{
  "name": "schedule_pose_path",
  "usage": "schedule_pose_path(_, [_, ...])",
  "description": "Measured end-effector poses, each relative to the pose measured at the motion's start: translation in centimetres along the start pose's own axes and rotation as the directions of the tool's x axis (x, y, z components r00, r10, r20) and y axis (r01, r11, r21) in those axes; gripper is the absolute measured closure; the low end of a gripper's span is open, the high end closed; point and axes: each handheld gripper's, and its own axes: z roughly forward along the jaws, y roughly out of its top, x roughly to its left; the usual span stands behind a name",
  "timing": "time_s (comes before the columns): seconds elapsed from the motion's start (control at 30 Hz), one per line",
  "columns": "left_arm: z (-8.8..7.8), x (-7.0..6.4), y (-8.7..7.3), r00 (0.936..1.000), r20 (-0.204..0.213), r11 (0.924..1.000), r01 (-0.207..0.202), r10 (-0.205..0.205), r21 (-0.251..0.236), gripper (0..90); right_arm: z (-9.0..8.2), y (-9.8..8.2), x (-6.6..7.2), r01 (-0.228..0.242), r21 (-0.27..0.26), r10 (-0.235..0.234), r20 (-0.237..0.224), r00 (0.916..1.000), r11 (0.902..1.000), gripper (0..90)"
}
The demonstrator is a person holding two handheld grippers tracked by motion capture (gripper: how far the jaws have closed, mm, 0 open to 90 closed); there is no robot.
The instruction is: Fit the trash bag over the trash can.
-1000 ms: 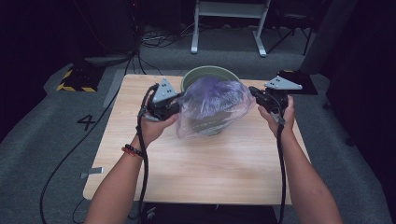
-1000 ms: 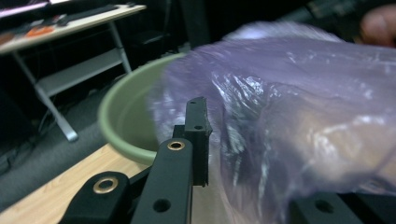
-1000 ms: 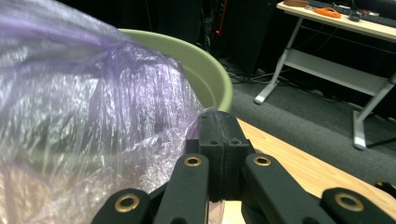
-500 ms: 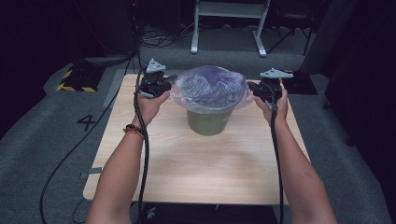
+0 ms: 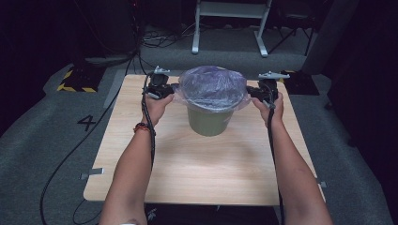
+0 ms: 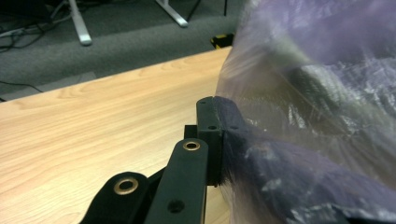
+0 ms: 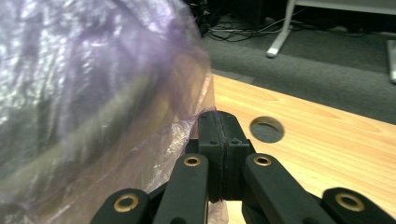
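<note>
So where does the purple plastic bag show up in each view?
High view: plastic bag draped over the green bin, top centre.
Left gripper view: right half, its edge pinched in the left gripper.
Right gripper view: left half, edge pinched in the right gripper.
Shared landmark: the wooden table.

both forearms enter from the bottom of the high view and reach forward, roughly parallel and well apart, wrists level. the left hand (image 5: 157,101) wraps the body of the left gripper (image 5: 172,87), which points inward to the right; a band circles the left wrist. the right hand (image 5: 271,104) holds the right gripper (image 5: 250,91), which points inward to the left. in each gripper view the black jaws stand pressed together, pinching a fold of thin film. a cable trails along each forearm.
</note>
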Motion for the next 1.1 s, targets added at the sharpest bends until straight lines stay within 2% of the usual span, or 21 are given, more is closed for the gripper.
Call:
schedule_pose_path(0.17, [0.8, -0.9, 0.0, 0.9992, 0.027, 0.9993, -0.032, 0.031, 0.021, 89.3, 0.5, -0.3, 0.4, 0.014, 0.005, -0.014, -0.028, 0.9995, 0.9999, 90.0])
schedule_pose_path(0.27, [1.0, -1.0, -0.2, 0.9989, 0.043, 0.9993, -0.021, 0.020, 0.032, 89.2, 0.6, -0.7, 0.5, 0.025, 0.007, -0.025, -0.044, 0.9987, 0.9997, 90.0])
schedule_pose_path(0.33, [1.2, -1.0, -0.5, 0.9984, 0.043, 0.9987, -0.037, 0.036, 0.036, 89.5, 0.7, -1.0, 0.6, 0.027, 0.010, -0.026, -0.060, 0.9979, 0.9996, 90.0])
schedule_pose_path(0.43, [1.6, -0.8, -1.3, 0.9972, 0.072, 0.9983, -0.025, 0.021, 0.052, 89.5, 0.9, -1.5, 0.9, 0.044, 0.011, -0.043, -0.093, 0.9948, 0.9990, 90.0])
schedule_pose_path(0.5, [1.8, -0.8, -1.8, 0.9969, 0.076, 0.9981, -0.023, 0.019, 0.058, 89.6, 1.1, -1.8, 1.2, 0.055, 0.014, -0.053, -0.095, 0.9940, 0.9984, 90.0])
schedule_pose_path(0.67, [1.8, -0.9, -2.6, 0.9949, 0.094, 0.9972, -0.040, 0.034, 0.063, 89.6, 1.1, -2.6, 0.9, 0.040, 0.005, -0.039, -0.137, 0.9897, 0.9992, 90.0])
schedule_pose_path(0.73, [1.5, -0.8, -2.8, 0.9927, 0.112, 0.9969, -0.052, 0.045, 0.059, 89.7, 0.9, -2.9, 1.0, 0.060, 0.014, -0.057, -0.152, 0.9867, 0.9981, 90.0])
schedule_pose_path(0.8, [1.3, -0.8, -3.0, 0.9923, 0.118, 0.9969, -0.046, 0.038, 0.063, 89.0, 0.7, -3.0, 1.1, 0.074, 0.016, -0.070, -0.160, 0.9847, 0.9971, 90.0])
schedule_pose_path(0.83, [1.1, -0.9, -3.0, 0.9939, 0.103, 0.9971, -0.046, 0.039, 0.061, 86.0, 0.5, -3.0, 1.2, 0.082, 0.018, -0.078, -0.155, 0.9848, 0.9965, 90.0])
schedule_pose_path(0.87, [0.9, -0.9, -3.0, 0.9955, 0.086, 0.9972, -0.044, 0.039, 0.061, 77.8, 0.3, -3.0, 1.3, 0.089, 0.020, -0.086, -0.142, 0.9862, 0.9958, 88.4])
schedule_pose_path(0.93, [0.2, -0.8, -3.1, 0.9956, 0.090, 0.9991, -0.027, 0.024, 0.034, 68.7, -0.3, -2.8, 1.4, 0.100, 0.008, -0.098, -0.134, 0.9861, 0.9950, 86.4])
schedule_pose_path(0.97, [-0.4, -0.8, -3.2, 0.9967, 0.072, 0.9991, -0.038, 0.037, 0.016, 64.1, -0.6, -2.8, 1.3, 0.102, 0.001, -0.101, -0.126, 0.9869, 0.9948, 84.7])
schedule_pose_path(1.0, [-0.7, -0.9, -3.2, 0.9974, 0.059, 0.9990, -0.043, 0.042, 0.009, 55.9, -1.1, -2.7, 1.2, 0.105, -0.008, -0.105, -0.105, 0.9889, 0.9945, 84.1])
schedule_pose_path(1.1, [-2.3, -0.9, -3.2, 0.9974, 0.043, 0.9977, -0.055, 0.057, -0.040, 43.5, -2.3, -2.3, 0.8, 0.117, -0.028, -0.118, -0.062, 0.9911, 0.9928, 78.5])
